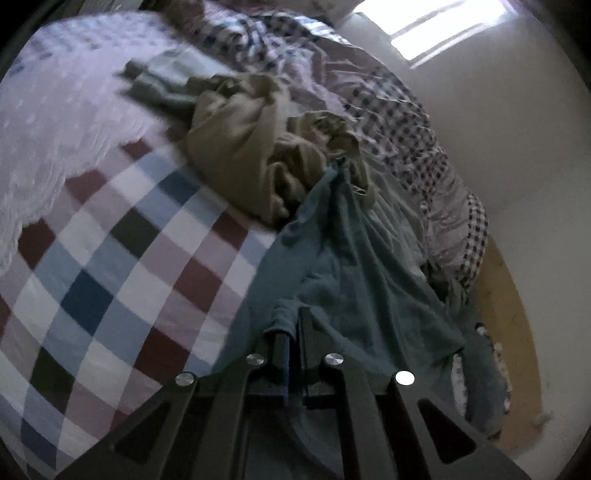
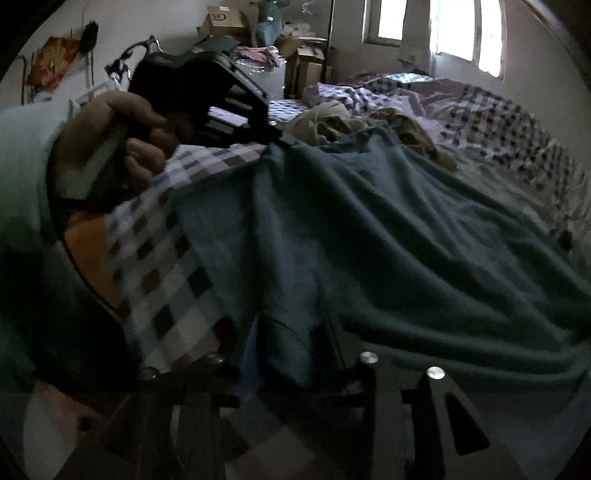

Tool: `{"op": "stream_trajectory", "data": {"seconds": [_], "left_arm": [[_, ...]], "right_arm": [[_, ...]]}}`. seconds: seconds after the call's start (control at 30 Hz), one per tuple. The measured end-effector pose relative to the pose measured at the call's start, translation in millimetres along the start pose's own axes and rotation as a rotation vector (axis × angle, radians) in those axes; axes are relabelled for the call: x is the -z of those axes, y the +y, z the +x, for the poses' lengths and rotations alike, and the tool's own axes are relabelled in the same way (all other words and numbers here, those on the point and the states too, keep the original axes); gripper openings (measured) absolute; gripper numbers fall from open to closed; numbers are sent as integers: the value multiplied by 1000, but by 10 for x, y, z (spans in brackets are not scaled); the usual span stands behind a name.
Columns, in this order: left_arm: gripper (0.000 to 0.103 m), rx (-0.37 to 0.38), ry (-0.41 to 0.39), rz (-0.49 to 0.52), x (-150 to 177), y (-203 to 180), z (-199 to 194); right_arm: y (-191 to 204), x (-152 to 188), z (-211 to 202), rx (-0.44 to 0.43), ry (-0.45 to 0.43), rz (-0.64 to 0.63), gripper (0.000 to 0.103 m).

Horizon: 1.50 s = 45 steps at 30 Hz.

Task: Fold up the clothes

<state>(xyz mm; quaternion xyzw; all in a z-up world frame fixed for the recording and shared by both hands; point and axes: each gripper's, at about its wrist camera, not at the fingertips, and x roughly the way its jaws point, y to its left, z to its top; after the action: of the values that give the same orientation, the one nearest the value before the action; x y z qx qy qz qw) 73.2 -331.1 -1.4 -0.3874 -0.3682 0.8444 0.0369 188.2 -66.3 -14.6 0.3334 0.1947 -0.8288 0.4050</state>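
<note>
- Since folding needs a flat base, bed (image 1: 110,258) carries teal garment (image 2: 369,240), spread over checked cover
- Olive clothes (image 1: 240,147) heaped beyond, likely waiting
- Left tool (image 1: 293,325) clamped on teal edge
- Right tool (image 2: 295,332) part-open, cloth between jaws, pads apparently not pressing

A cardboard box (image 2: 223,18) bears a printed mark; too blurred to read.

I count one teal garment (image 2: 388,236) spread before me, one crumpled khaki garment (image 1: 251,147) behind it, one checkered bedcover (image 1: 122,266), two bright windows (image 2: 465,33), several cardboard boxes (image 2: 225,18), my two grippers: left gripper (image 1: 294,325), right gripper (image 2: 295,332).
</note>
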Motion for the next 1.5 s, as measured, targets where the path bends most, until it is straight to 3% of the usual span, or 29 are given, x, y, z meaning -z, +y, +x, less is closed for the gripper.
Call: {"op": "stream_trajectory", "data": {"seconds": [0.07,0.23,0.3,0.33,0.37,0.53,0.67,0.8,1.0,1.17,1.2,1.23,1.37,1.5], "left_arm": [[15,0,-2,6,14,-15,5],[41,38,-13,34,85,-100,-113],[66,51,12,42,115,-104,-118],[74,34,28,52,136,-96,-108],[76,8,46,56,160,-76,-93],[78,-2,58,-19,262,135,-206],[78,15,11,-83,425,308,-462],[78,23,20,-130,660,445,-585],[76,35,45,-150,992,480,-649],[76,25,72,-60,1105,343,-594],[76,30,77,-52,1110,331,-577],[76,39,81,-52,1110,326,-554],[74,72,95,-78,1100,341,-480],[74,73,94,-106,1070,359,-431]], "right_arm": [[99,51,-89,10,-7,-37,49],[379,205,-379,27,-41,-134,53],[405,271,-506,22,-45,-108,56],[390,303,-570,22,-45,-80,59],[374,336,-633,22,-44,-52,60],[-167,616,-1048,79,-46,244,61],[-866,1063,-1540,174,-103,606,61],[-1300,1419,-1690,71,-188,916,55],[-1334,1302,-1441,-67,-226,994,52],[-1406,1267,-1155,-54,-180,1088,50],[-1426,1251,-1099,-50,-171,1097,37],[-1446,1236,-1042,-45,-163,1106,10],[-1309,1185,-1150,-58,-188,1119,6],[-1186,1142,-1076,-51,-111,1084,6]]}}
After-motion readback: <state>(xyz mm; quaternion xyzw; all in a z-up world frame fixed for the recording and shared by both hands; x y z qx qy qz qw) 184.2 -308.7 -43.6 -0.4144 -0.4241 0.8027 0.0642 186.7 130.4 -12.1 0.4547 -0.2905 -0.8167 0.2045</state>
